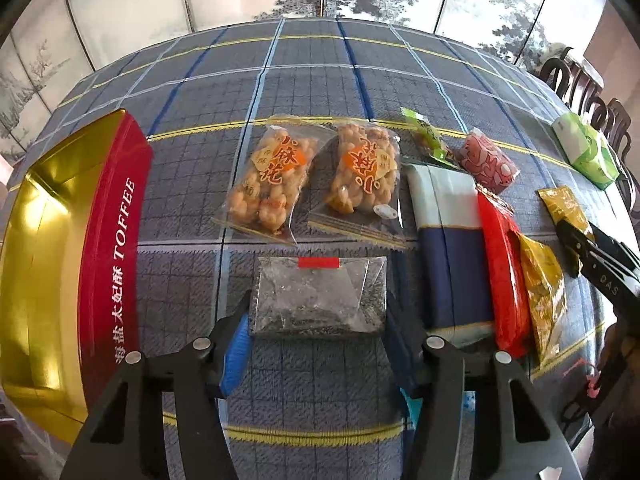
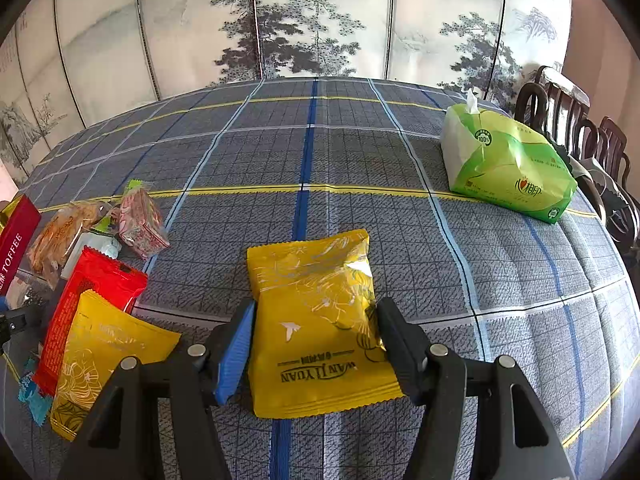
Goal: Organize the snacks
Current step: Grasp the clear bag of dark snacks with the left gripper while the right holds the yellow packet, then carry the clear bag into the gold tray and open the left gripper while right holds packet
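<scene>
In the left wrist view my left gripper (image 1: 318,320) straddles a clear packet of dark snack with a red strip (image 1: 318,296); its fingers stand at both sides, touching or nearly so. A red and gold TOFFEE tin (image 1: 80,248) lies open at the left. Two bags of fried twists (image 1: 266,180) (image 1: 366,172) lie beyond. In the right wrist view my right gripper (image 2: 316,332) has its fingers against both sides of a yellow WAN JI YUAN packet (image 2: 316,328) that rests on the cloth.
A blue and white packet (image 1: 452,240), a red packet (image 1: 504,268), a second yellow packet (image 2: 100,360), a pink sweet (image 2: 140,224) and a green sweet (image 1: 426,138) lie between the grippers. A green tissue pack (image 2: 508,164) sits far right. Chairs (image 2: 580,128) stand beyond the table edge.
</scene>
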`<state>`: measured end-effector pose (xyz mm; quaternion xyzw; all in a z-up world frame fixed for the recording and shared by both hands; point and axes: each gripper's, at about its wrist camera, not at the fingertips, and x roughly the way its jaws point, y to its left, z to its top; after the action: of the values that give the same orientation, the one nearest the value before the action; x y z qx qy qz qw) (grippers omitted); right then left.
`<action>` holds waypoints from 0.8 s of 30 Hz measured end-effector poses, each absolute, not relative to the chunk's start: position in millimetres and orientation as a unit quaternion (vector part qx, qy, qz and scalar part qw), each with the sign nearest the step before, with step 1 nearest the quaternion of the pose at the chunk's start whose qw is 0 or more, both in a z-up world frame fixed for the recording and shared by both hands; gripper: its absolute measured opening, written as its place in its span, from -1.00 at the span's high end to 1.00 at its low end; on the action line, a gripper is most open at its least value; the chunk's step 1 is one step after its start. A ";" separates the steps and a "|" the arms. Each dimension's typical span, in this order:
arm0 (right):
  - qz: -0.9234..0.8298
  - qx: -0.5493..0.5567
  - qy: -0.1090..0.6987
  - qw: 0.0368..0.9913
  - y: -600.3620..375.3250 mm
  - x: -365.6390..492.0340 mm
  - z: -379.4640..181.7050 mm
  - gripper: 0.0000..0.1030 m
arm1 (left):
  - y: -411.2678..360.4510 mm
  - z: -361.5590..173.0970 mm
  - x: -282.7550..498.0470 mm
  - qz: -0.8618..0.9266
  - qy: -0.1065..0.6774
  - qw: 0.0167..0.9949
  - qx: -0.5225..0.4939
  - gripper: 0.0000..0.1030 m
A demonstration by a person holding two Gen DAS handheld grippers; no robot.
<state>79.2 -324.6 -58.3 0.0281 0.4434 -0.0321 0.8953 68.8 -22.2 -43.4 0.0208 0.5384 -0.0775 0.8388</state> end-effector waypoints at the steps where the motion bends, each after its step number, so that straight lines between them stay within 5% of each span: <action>1: -0.033 0.027 0.444 0.895 -323.7 79.6 -58.6 -0.23 | -22.0 -42.6 67.5 -0.079 0.539 0.839 0.019 -0.05; 24: -0.043 0.020 0.443 0.895 -326.6 78.4 -56.5 -0.19 | 74.7 25.7 44.5 0.002 0.479 0.878 0.008 -0.05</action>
<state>78.4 -326.6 -56.5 0.0205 0.4428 -0.0430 0.8954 44.5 74.6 25.7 0.0082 0.4792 0.0021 0.8776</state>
